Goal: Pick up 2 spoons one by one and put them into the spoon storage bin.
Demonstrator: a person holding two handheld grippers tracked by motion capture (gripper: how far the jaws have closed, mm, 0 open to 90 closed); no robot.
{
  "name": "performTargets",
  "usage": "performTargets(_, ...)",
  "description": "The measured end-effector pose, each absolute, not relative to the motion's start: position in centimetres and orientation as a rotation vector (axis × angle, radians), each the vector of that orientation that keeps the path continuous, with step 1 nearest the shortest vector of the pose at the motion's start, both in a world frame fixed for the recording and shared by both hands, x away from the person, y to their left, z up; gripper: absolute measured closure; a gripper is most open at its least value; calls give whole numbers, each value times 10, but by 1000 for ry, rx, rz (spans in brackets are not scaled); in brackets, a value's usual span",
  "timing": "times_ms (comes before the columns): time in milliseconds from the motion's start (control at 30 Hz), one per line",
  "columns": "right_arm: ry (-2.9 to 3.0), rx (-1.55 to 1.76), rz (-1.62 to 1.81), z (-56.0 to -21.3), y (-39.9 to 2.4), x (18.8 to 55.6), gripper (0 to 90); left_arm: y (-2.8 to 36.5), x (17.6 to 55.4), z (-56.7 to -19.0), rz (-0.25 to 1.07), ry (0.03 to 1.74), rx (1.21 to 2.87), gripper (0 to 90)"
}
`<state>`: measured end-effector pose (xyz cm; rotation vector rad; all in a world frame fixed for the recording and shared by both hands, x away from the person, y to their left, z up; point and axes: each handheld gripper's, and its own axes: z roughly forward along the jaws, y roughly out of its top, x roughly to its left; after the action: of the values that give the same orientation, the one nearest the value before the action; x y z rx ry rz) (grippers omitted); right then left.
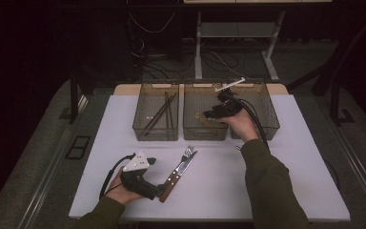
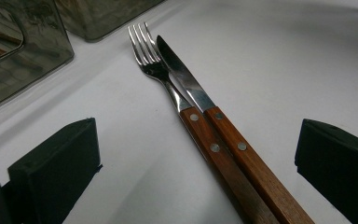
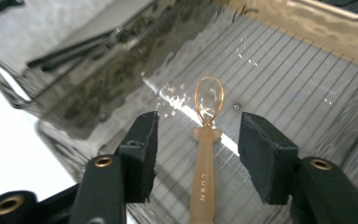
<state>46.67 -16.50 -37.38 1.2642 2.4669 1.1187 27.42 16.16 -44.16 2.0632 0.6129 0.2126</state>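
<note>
R gripper over the middle bin, jaws half open, spoon lying loose between. Light, slick plastic; grab mid-handle. L gripper jaws wide, empty, straddling fork & knife.

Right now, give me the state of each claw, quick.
Left claw: open, holding nothing; the fork and knife handles lie between its jaws.
Right claw: open over the middle bin, spoon between its jaws, not gripped.

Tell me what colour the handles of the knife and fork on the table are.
Reddish-brown wood with silver rivets on both the knife and the fork, clearest in the left gripper view.
</note>
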Motion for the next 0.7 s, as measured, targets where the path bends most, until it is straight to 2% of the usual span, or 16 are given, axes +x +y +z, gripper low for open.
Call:
performTargets(400, 2487, 1168, 1274, -356, -200, 438, 379, 162, 274, -442, 215, 622, 2067, 0)
performTargets(467, 2479, 1155, 1271, -355, -204, 431, 344, 161, 274, -442, 215, 622, 2068, 0)
performTargets(700, 2444, 1138, 1269, -350, -220, 409, 316, 161, 274, -442, 213, 621, 2072, 0)
